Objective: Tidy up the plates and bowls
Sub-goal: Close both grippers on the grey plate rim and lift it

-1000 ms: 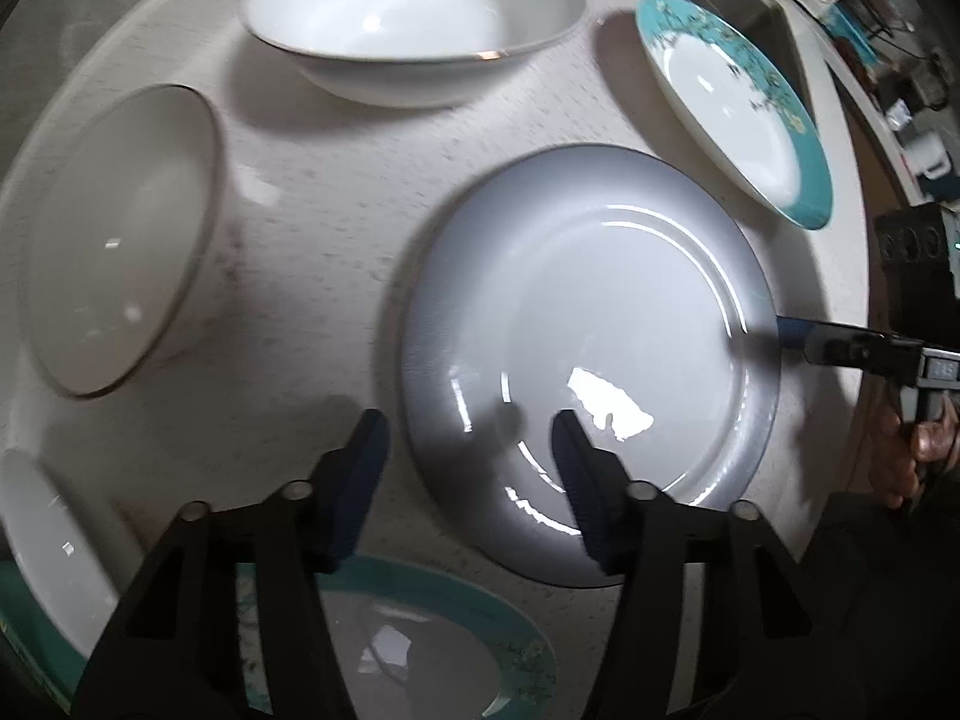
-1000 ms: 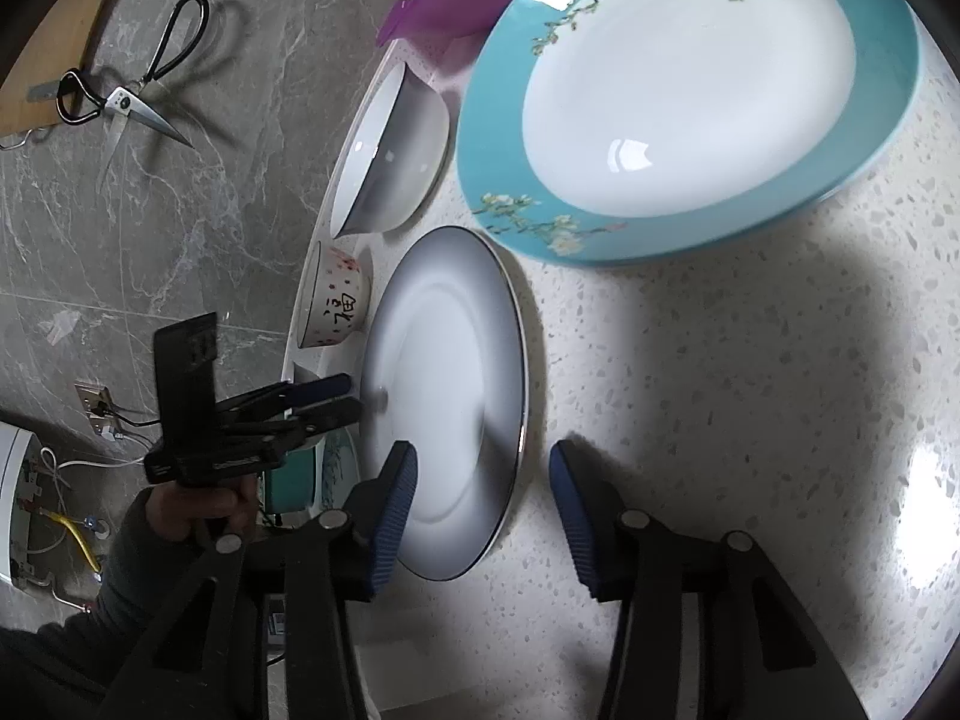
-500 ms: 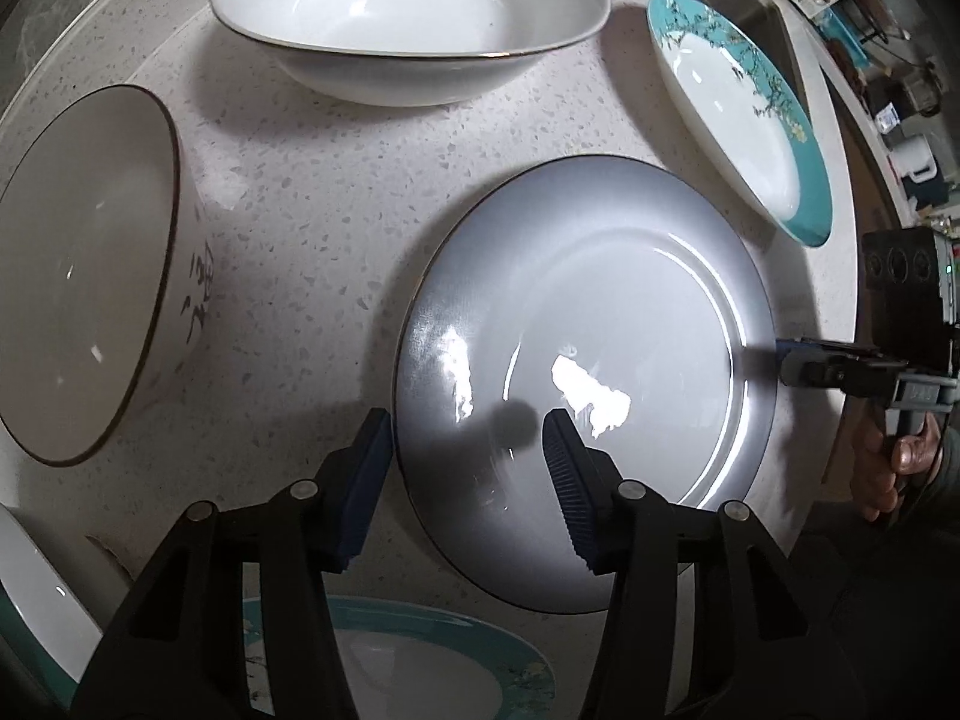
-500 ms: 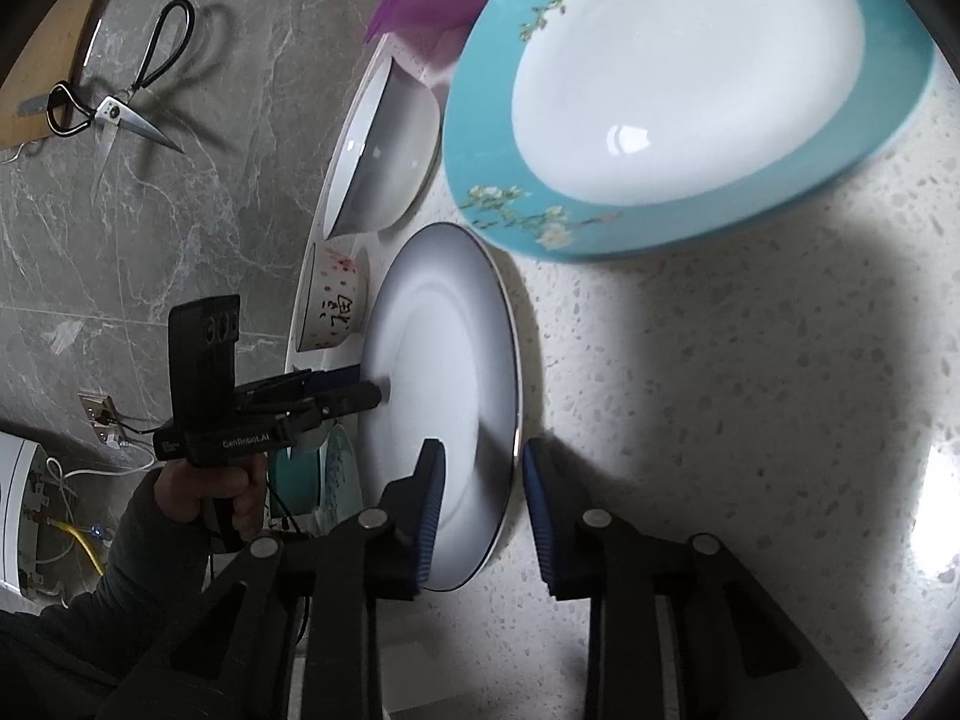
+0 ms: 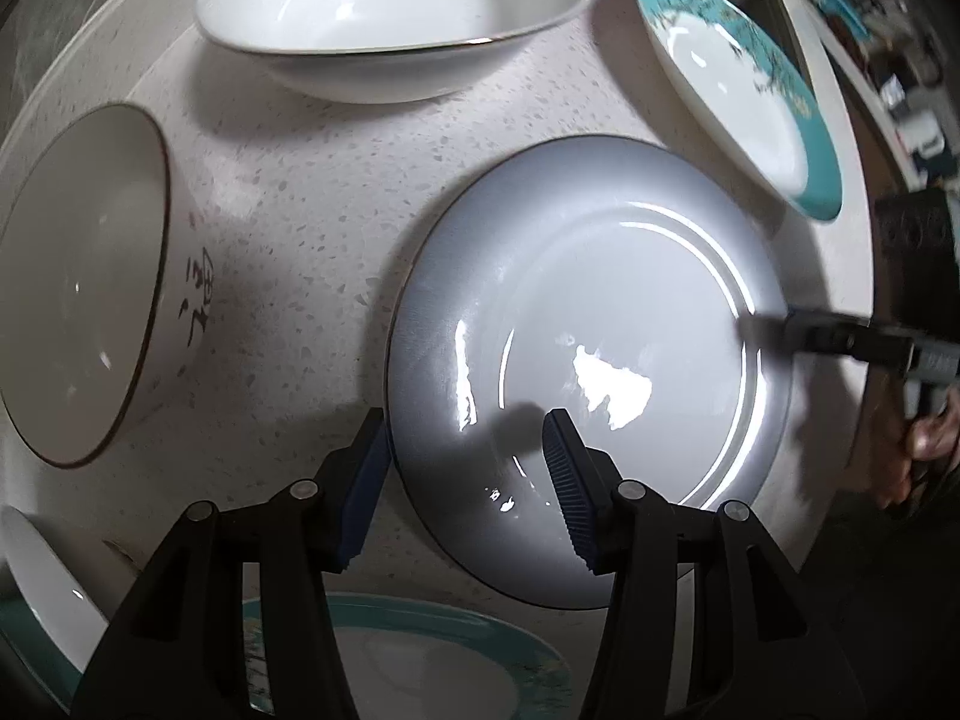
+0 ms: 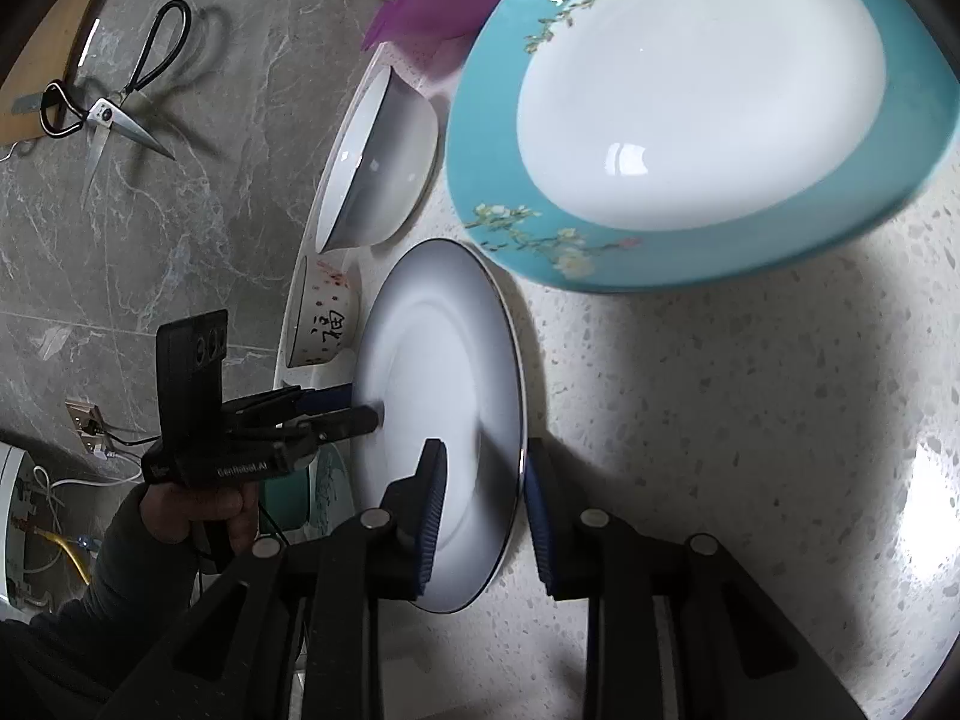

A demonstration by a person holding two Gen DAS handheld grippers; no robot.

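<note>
A grey plate (image 5: 591,360) lies on the speckled counter, also in the right wrist view (image 6: 444,396). My left gripper (image 5: 465,450) is open with its jaws astride the plate's near rim. My right gripper (image 6: 483,501) is shut on the opposite rim, one finger over and one under; it also shows in the left wrist view (image 5: 774,336). My left gripper also shows in the right wrist view (image 6: 360,408) at the plate's far edge. A teal-rimmed plate (image 6: 702,108) lies beyond, also visible from the left wrist (image 5: 744,90).
A white bowl (image 5: 390,12) and a cream bowl with characters (image 5: 84,282) stand near the counter edge. Another teal plate (image 5: 420,660) lies under my left gripper. Scissors (image 6: 114,90) lie on the grey floor beyond the counter.
My right gripper closed on the grey plate's rim. My left gripper moved forward so its jaws straddle the opposite rim.
</note>
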